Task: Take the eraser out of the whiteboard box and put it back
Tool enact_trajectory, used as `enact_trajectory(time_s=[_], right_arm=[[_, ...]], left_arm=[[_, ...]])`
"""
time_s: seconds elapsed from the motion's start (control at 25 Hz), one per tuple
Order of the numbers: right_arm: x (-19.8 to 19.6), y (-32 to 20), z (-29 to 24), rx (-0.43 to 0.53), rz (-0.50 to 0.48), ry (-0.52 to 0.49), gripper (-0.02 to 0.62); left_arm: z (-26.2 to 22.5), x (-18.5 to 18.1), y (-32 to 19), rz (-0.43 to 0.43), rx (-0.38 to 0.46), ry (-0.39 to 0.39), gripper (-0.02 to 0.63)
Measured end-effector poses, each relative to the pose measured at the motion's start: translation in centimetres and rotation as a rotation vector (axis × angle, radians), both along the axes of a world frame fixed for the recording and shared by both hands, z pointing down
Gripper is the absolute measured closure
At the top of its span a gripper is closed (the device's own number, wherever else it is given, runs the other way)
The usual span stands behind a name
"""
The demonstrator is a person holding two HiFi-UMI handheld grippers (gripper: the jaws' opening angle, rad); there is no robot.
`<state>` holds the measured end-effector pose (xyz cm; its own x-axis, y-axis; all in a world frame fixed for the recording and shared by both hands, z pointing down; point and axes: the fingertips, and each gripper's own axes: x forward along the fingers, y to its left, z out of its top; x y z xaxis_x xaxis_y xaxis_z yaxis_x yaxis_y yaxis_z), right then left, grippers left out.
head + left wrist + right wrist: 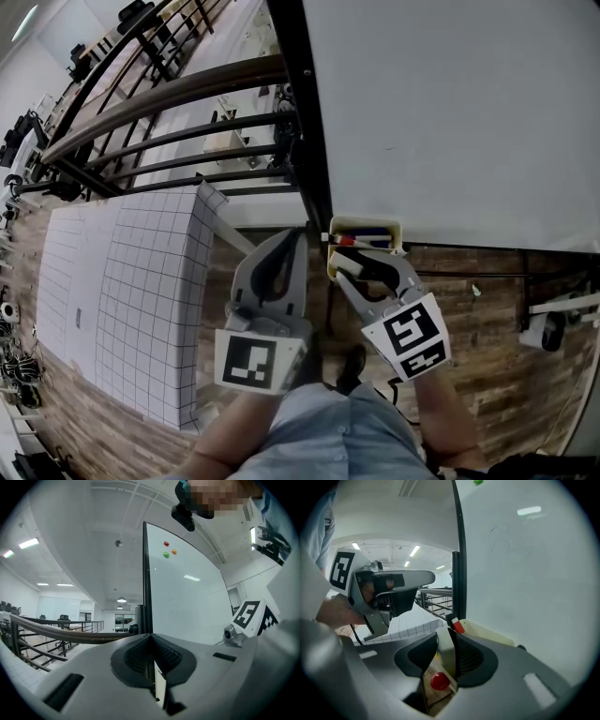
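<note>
A cream whiteboard box (367, 223) hangs at the whiteboard's (450, 112) lower left corner, with markers lying in it. My right gripper (345, 265) points down at the box's left end. In the right gripper view, a pale slab, the eraser (445, 652), stands edge-on between the pads of the right gripper (446, 633), and both pads appear to touch it. Just ahead lies the box (490, 633) with a red marker cap (458, 626). Left of the box, my left gripper (296, 236) is held level and shut, holding nothing; its tips (150, 637) meet.
The whiteboard's black frame post (305, 112) runs just left of the box. A white gridded block (141, 300) stands to the left, with a dark railing (169, 103) behind it. Below is wooden floor (487, 366). Coloured magnets (167, 549) sit high on the board.
</note>
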<state>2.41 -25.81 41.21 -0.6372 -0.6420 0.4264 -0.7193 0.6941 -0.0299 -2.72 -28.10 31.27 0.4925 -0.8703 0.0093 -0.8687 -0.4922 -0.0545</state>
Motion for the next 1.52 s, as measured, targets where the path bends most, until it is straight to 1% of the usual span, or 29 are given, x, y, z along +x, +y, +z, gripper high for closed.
enact_trajectory(time_s=[0.16, 0.28, 0.56, 0.68, 0.8, 0.92, 1.08, 1.28, 1.52], right_arm=[[0.2, -0.1, 0.0, -0.008, 0.009, -0.004, 0.46], [0.6, 0.0, -0.3, 0.008, 0.021, -0.008, 0.456], [1.5, 1.3, -3.6, 0.071, 0.036, -0.087, 0.457], [2.4, 1.8, -5.8, 0.124, 0.074, -0.133, 0.495], [3.8, 2.2, -8.1, 0.19, 0.126, -0.181, 0.592], [5.2, 2.7, -10.1, 0.243, 0.18, -0.212, 0.594], [6.2, 3.3, -12.1, 0.314, 0.226, -0.222, 0.594], [6.3, 4.0, -13.7, 0.366, 0.232, -0.224, 0.595], [6.2, 4.3, -14.3, 0.388, 0.228, -0.224, 0.595]], left_arm=[[-0.2, -0.1, 0.2, -0.001, 0.006, -0.004, 0.607], [-0.4, -0.1, 0.5, -0.004, 0.012, -0.004, 0.607], [-1.6, 0.2, 2.1, -0.009, 0.042, 0.013, 0.607], [-2.2, 0.3, 3.0, -0.012, 0.054, 0.015, 0.607], [-2.8, 0.6, 3.9, -0.011, 0.07, 0.01, 0.607], [-3.5, 0.8, 4.8, -0.014, 0.086, 0.007, 0.607], [-4.0, 0.7, 5.6, -0.024, 0.105, 0.001, 0.607], [-4.4, 0.5, 6.5, -0.031, 0.12, 0.0, 0.607], [-4.4, 0.4, 6.8, -0.036, 0.122, -0.003, 0.607]])
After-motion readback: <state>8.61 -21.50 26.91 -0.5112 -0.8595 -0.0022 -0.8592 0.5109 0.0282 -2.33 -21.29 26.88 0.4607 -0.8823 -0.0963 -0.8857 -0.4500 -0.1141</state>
